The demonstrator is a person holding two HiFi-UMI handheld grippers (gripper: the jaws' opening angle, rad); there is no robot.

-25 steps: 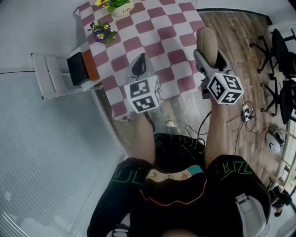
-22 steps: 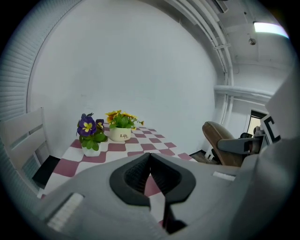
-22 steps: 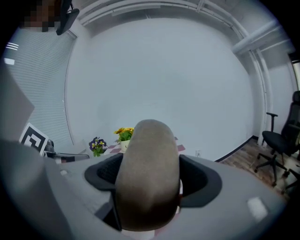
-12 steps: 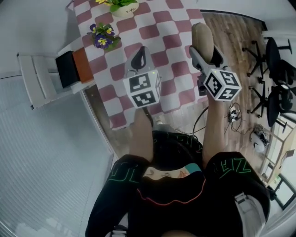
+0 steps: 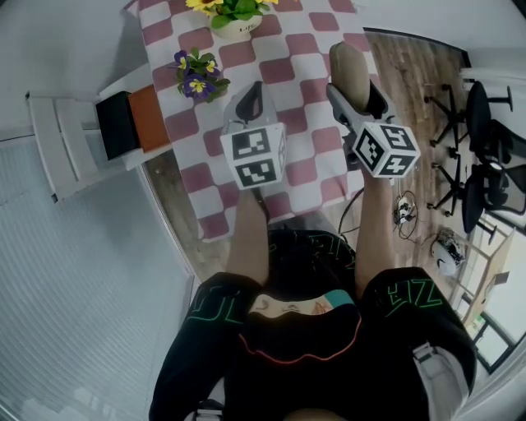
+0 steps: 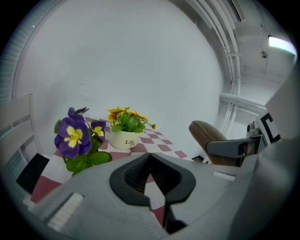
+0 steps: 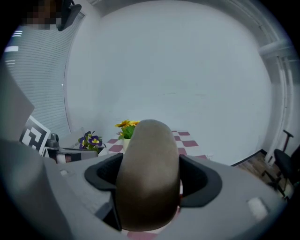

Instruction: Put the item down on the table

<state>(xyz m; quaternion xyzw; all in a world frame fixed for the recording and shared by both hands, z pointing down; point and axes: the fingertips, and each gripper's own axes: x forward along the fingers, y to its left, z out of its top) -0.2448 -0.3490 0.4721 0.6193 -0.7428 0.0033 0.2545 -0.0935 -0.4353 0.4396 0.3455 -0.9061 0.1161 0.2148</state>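
A brown, rounded oblong item (image 5: 348, 69) is clamped between the jaws of my right gripper (image 5: 353, 92), held above the right side of the red-and-white checkered table (image 5: 297, 171). In the right gripper view the item (image 7: 149, 173) fills the gap between both pads and hides the tips. The left gripper view also catches the item (image 6: 210, 139) off to the right. My left gripper (image 5: 250, 104) hovers over the table's near middle, its jaws shut (image 6: 150, 159) with nothing between them.
A purple pansy plant (image 5: 197, 72) and a white pot of yellow flowers (image 5: 235, 16) stand at the table's far left. A white chair (image 5: 66, 140) carrying a black and an orange thing (image 5: 131, 122) sits left of the table. Office chairs (image 5: 485, 148) and cables (image 5: 403, 210) are on the wooden floor at right.
Both grippers have edged forward over the table and the head view has shifted. The right gripper still holds the brown item; the left stays shut.
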